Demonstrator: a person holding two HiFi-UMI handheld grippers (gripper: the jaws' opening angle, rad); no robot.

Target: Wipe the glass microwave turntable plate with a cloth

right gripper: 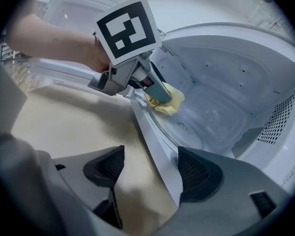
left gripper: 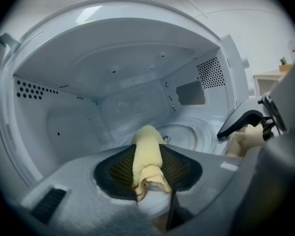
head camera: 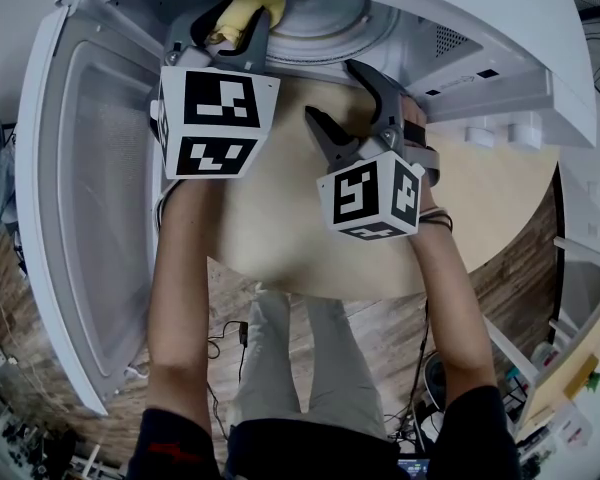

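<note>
Open white microwave (head camera: 500, 38) sitting on beige table (head camera: 280, 238). Left gripper (left gripper: 147, 167) clamping yellow cloth (left gripper: 146, 141), reaching into the cavity at frame top, over glass plate (left gripper: 191, 132) on the cavity floor. Right gripper (right gripper: 151, 173) hanging mid-frame, jaws wide apart, gripping nothing, at the microwave's front edge.

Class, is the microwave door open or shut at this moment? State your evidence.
Open. The door stands swung wide to the left, and the left gripper holds the yellow cloth inside the exposed cavity.

turntable plate (left gripper: 189, 132) near half hidden behind left gripper (left gripper: 147, 170) | cloth (left gripper: 147, 146) contact with plate probably there, unseen | microwave (head camera: 480, 18) top cut off at head view's far edge
</note>
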